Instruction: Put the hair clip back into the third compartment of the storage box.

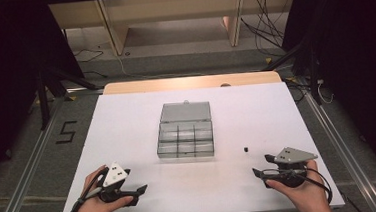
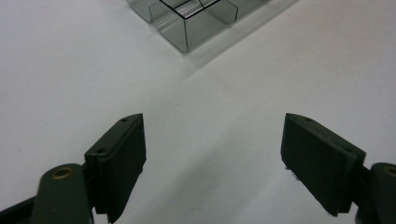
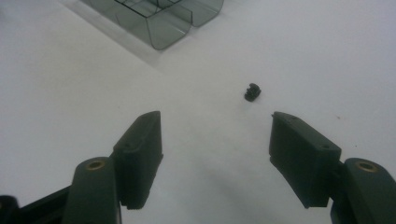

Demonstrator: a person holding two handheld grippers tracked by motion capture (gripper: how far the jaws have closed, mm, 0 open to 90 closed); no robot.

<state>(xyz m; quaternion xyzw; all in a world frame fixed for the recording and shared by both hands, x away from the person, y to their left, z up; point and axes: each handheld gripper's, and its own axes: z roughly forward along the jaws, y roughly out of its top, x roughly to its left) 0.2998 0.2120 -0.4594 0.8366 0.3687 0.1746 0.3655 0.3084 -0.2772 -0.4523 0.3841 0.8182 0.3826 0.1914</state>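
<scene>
The right tool (image 3: pixel 215 154) stands wide open and holds nothing; the small black ribbed plastic piece (image 3: pixel 252 92) lies just beyond its jaws on bare smooth white tabletop (image 3: pixel 327 56). The left tool (image 2: pixel 212 161) is also wide open and empty. The clear grey plastic compartment box (image 1: pixel 186 138) sits mid-frame, its lid open, with free room around it.

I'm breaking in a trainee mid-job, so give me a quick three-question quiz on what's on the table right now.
1. True or false: the lid of the clear compartment box is shut.
2. Which gripper is nearer the small black part: A left gripper, B right gripper?
3. What is between the right gripper's jaws?

Key: 1 false, the lid stands open. 2 B. 3 Nothing; both grippers are open over the white table.
</scene>
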